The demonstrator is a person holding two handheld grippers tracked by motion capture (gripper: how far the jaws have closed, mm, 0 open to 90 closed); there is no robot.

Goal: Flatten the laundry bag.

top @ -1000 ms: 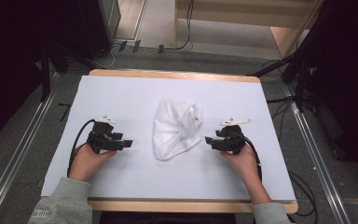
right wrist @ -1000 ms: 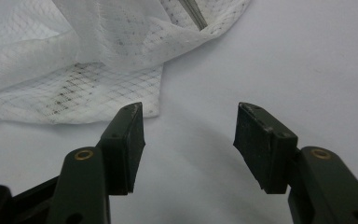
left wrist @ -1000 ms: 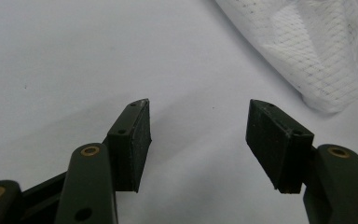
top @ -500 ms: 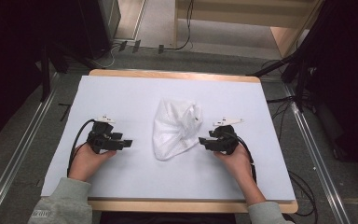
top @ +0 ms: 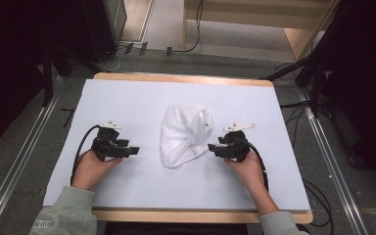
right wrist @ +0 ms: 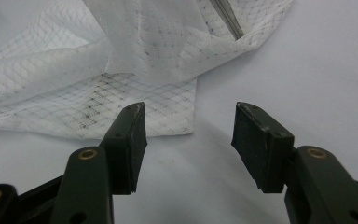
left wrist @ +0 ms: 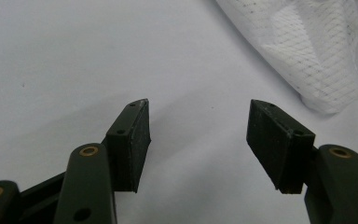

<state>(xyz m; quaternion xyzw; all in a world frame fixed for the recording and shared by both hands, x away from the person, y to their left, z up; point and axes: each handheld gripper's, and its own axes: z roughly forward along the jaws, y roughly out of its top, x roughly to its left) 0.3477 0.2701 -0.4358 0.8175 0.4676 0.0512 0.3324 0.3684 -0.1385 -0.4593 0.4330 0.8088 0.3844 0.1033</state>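
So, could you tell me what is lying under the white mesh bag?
The mesh bag lies crumpled on the white table cover. Its folds hide anything inside or directly beneath it; a grey strip shows among them.

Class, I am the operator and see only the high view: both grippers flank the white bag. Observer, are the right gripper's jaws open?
Observer: Yes. The right gripper view shows the right gripper open, jaws apart, nothing between them.
Operator: What is the bag made of?
Observer: The bag is white mesh netting, crumpled in folds.
Operator: And the left gripper?
Observer: The left gripper is open too, over bare table, with the bag's edge ahead and off to one side.
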